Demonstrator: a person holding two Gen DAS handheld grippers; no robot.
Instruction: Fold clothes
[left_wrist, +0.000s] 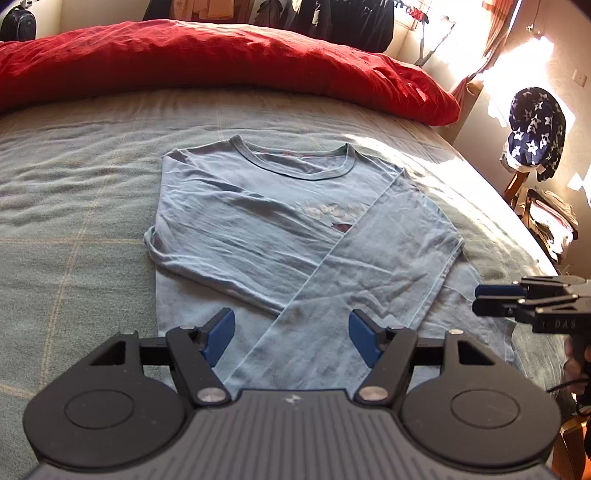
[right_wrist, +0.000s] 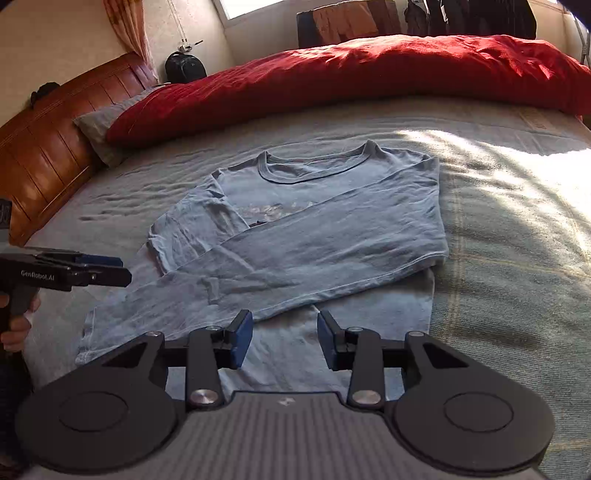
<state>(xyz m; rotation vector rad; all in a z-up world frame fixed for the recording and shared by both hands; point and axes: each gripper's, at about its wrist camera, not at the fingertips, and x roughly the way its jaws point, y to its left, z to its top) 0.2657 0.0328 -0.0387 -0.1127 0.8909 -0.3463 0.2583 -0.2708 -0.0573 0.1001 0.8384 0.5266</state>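
Observation:
A light blue long-sleeved shirt (left_wrist: 280, 229) lies flat on the bed, collar away from me, both sleeves folded across its chest so they cross. It also shows in the right wrist view (right_wrist: 314, 240). My left gripper (left_wrist: 291, 336) is open and empty, hovering over the shirt's lower part near the crossing sleeves. My right gripper (right_wrist: 284, 339) is open and empty above the shirt's hem. The right gripper shows at the right edge of the left wrist view (left_wrist: 480, 299). The left gripper shows at the left edge of the right wrist view (right_wrist: 122, 269).
The shirt lies on a grey-green checked bedspread (left_wrist: 74, 221). A red duvet (left_wrist: 221, 59) is bunched along the far side. A wooden headboard (right_wrist: 44, 147) and grey pillow (right_wrist: 99, 125) stand at the left. A chair with clothes (left_wrist: 535, 147) stands beyond the bed's right edge.

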